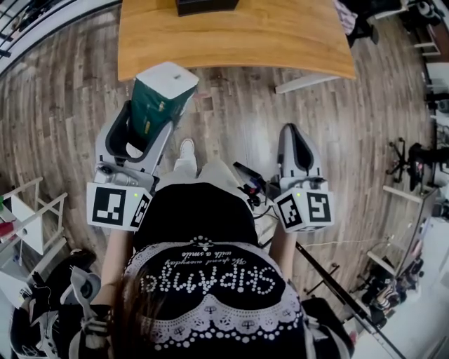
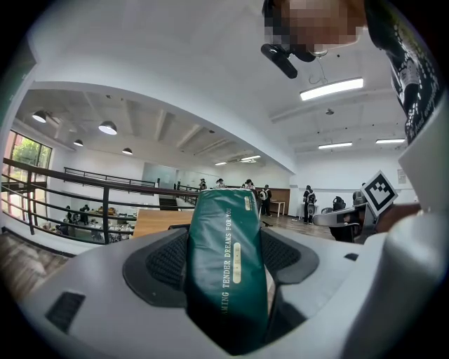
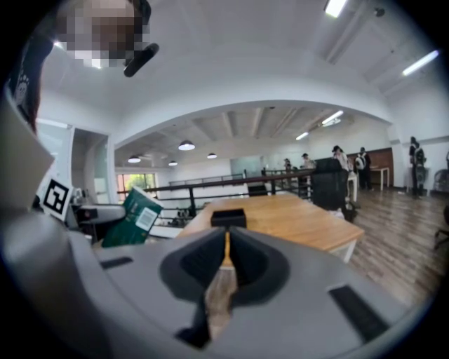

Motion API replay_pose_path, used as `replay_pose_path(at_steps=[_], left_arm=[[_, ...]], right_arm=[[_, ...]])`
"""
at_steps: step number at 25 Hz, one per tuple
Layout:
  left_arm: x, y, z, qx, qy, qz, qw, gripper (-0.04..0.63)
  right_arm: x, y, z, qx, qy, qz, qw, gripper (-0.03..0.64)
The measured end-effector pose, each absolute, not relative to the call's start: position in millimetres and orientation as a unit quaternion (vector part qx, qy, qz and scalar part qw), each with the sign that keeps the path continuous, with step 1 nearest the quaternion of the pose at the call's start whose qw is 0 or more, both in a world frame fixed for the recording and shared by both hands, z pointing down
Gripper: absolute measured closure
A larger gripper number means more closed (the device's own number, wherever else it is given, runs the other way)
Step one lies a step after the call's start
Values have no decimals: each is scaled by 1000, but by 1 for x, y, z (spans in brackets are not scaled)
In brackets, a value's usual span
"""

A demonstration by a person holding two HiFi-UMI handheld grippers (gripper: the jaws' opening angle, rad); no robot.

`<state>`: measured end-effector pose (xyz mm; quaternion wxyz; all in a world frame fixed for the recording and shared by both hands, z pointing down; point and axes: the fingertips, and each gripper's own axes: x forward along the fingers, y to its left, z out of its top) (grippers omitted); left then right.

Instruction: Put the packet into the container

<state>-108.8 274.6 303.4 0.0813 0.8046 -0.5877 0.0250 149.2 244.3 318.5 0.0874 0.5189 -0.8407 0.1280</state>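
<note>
Far ahead, the table (image 1: 238, 42) carries the container (image 1: 207, 5) at its far edge, well apart from the packet (image 2: 228, 266), which I hold clamped in my left gripper (image 1: 149, 132) for the trip over, while my right gripper (image 3: 226, 252) hangs closed and empty to the right.

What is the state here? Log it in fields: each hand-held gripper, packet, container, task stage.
left hand-held gripper: shut on the green packet
right hand-held gripper: shut, nothing between its jaws
packet place: held up, short of the table
container: black, on the table, apart from both grippers
task stage: packet held, not yet in the container
</note>
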Motion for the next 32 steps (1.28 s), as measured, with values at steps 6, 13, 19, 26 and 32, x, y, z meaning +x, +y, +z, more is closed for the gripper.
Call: replay_pose_path(at_steps=[6, 13, 19, 26, 32], left_arm=[[-124, 268, 306, 804, -589, 24, 84, 242], [-121, 254, 315, 800, -592, 26, 92, 242], [-122, 243, 318, 792, -601, 34, 97, 244], [-111, 197, 321, 780, -617, 45, 97, 244], [-91, 147, 315, 773, -626, 46, 87, 244]], right_arm=[[136, 241, 322, 520, -839, 134, 91, 578], [140, 229, 333, 518, -837, 143, 100, 578], [143, 215, 339, 511, -839, 157, 105, 578], [155, 159, 343, 492, -848, 168, 106, 578], [176, 99, 338, 483, -855, 158, 106, 578]])
